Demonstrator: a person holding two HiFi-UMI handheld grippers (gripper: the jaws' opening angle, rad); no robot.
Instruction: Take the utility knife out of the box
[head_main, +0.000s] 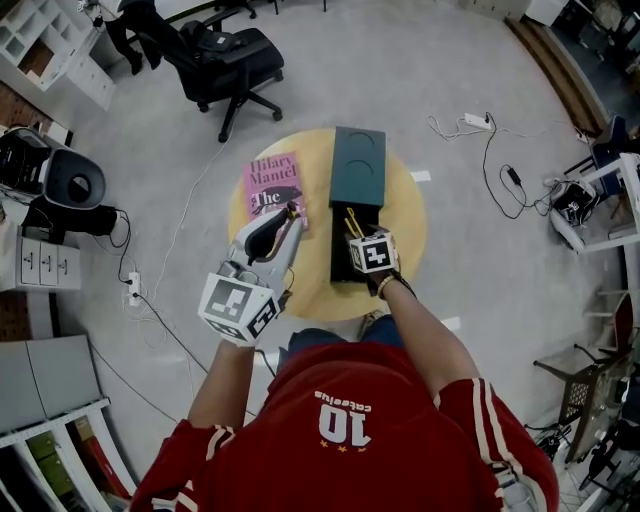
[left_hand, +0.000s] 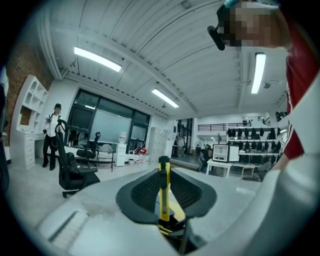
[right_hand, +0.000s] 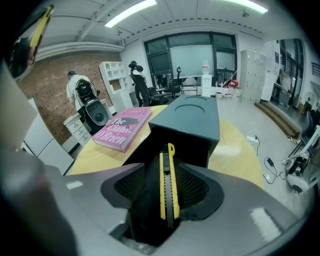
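Note:
A dark green box (head_main: 357, 165) lies on the round wooden table (head_main: 405, 215), its near end open and dark inside. My right gripper (head_main: 352, 232) hangs over that open end, shut on a yellow-and-black utility knife (right_hand: 167, 180). The knife's tip points down toward the box (right_hand: 192, 117). My left gripper (head_main: 290, 215) is held left of the box, over the near edge of a pink book (head_main: 272, 185). It is shut on a second yellow utility knife (left_hand: 163, 185), which stands on edge between its pads and points level across the room.
The pink book (right_hand: 122, 127) lies just left of the box. A black office chair (head_main: 220, 55) stands beyond the table. Cables and a power strip (head_main: 475, 122) lie on the floor to the right. Two people (right_hand: 80, 90) stand by white shelves far off.

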